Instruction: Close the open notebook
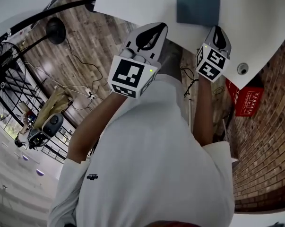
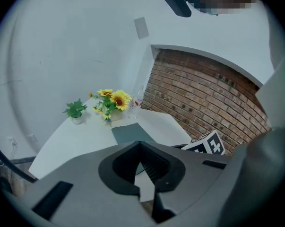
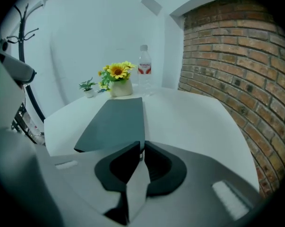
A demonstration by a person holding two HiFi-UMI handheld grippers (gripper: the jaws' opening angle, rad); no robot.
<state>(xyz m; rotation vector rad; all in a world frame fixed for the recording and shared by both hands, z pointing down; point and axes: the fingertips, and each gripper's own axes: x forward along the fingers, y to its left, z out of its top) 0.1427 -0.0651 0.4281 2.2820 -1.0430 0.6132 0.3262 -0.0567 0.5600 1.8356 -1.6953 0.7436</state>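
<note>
Both empty: left tongs [image 2: 141, 144] pressed together, right tongs [image 3: 142, 148] barely apart, notebook [image 3: 116, 122] just ahead, seemingly closed.

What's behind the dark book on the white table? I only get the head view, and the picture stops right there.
Observer: The right gripper view shows a pot of sunflowers at the far end of the table, with a water bottle beside it.
Operator: Is the book open? I just see a dark patch.
Observer: No pages show. The notebook lies flat with its dark cover up, so it looks closed.
Operator: Is the right pincher holding something?
Observer: No. The right gripper has its jaws only a crack apart, with nothing between them.
</note>
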